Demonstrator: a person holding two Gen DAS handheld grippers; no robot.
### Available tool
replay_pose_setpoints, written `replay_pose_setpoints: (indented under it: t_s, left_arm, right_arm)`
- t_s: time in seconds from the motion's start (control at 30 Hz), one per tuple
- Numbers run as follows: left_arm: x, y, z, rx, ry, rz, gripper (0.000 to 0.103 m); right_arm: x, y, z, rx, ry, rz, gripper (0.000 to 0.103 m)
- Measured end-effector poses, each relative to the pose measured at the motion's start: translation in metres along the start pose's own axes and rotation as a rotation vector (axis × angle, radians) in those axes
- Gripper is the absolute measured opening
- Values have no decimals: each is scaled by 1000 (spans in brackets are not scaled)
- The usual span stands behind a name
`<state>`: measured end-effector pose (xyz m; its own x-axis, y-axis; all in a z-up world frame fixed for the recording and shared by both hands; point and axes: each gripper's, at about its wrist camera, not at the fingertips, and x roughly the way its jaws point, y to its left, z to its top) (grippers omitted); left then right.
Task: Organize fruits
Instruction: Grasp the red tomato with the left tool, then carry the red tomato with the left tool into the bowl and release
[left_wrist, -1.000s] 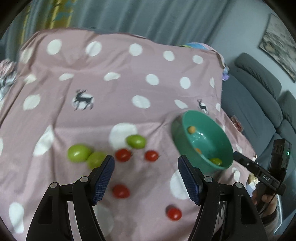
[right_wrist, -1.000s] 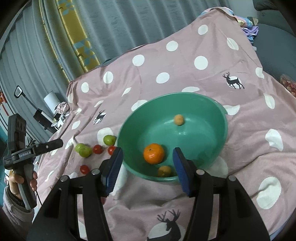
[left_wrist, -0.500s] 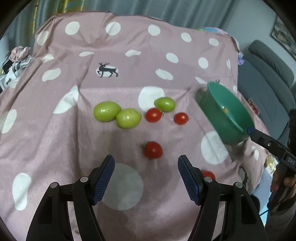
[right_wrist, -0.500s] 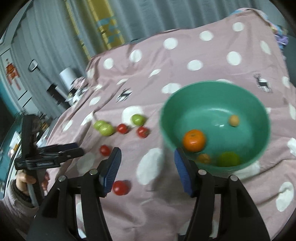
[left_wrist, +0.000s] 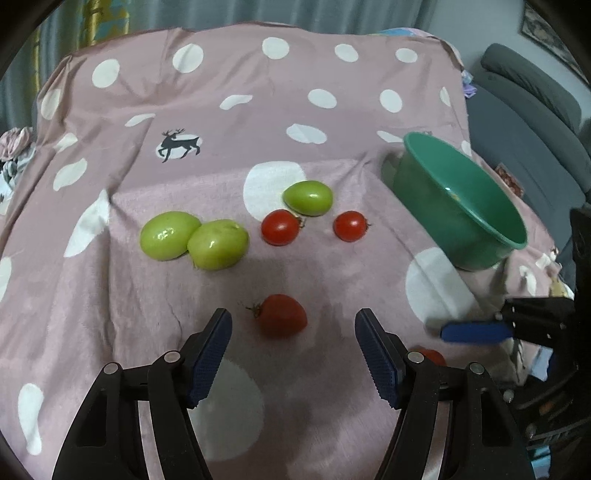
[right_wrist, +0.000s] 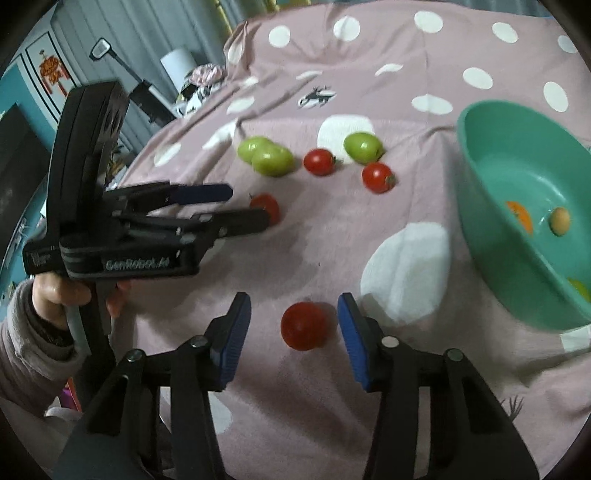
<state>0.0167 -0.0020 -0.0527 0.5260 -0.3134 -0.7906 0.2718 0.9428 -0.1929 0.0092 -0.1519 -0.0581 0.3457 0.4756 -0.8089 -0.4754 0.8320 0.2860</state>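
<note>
Two grippers work over a pink polka-dot cloth (left_wrist: 332, 92) with deer prints. In the left wrist view, the left gripper (left_wrist: 293, 345) has its fingers spread, and a red tomato (left_wrist: 281, 316) lies on the cloth just ahead of the gap, touching neither pad. Above it, mid-frame, sit three green fruits (left_wrist: 218, 243) and two more cherry tomatoes (left_wrist: 279, 227). A green bowl (left_wrist: 461, 206) stands at the right of the frame.

In the right wrist view, the right gripper (right_wrist: 293, 334) is closing its fingers around another red tomato (right_wrist: 304, 325) at lower centre; a gap shows on both sides of the fruit, so the pads are not yet pressing it. The bowl fills the right edge here, holding an orange (right_wrist: 519, 216) and a small tan fruit (right_wrist: 559, 220). A person's hand (right_wrist: 59, 295) holds the left gripper at the left edge.
</note>
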Motion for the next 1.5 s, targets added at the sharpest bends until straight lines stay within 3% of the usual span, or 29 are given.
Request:
replay_pose_setpoints:
  t_s: [0.07,0.23,0.3,0.43,0.77,1.0,1.3,1.5]
  left_arm:
    - [3,0,1,-4,4,-2,59]
    - [10,0,3,1,16,-2,52]
    - [13,1,4,-2,20,-5,40]
    - [21,3,2,-7,43,1,30]
    - [15,-1,7,-14,27,-23,29]
    - [-7,-28,23,42,-30,-74,29]
    - [-11,-78,60,132,-83,-176,29]
    - [6,-118,85,203,-85,-225,29]
  right_arm:
    - [3,-1,-3,-6,14,-4,45]
    - [9,-4,-4,-11,38,-18,38]
    - [9,-5,-4,-11,36,-26,36]
    - [9,-8,-5,-16,36,-36,30]
    - [2,-13,-6,8,-6,-10,29]
    - [-34,-23,1,34,-135,0,29]
    - [-94,-67,4,125,-330,-103,29]
    - [-104,-96,-2,202,-362,-168,29]
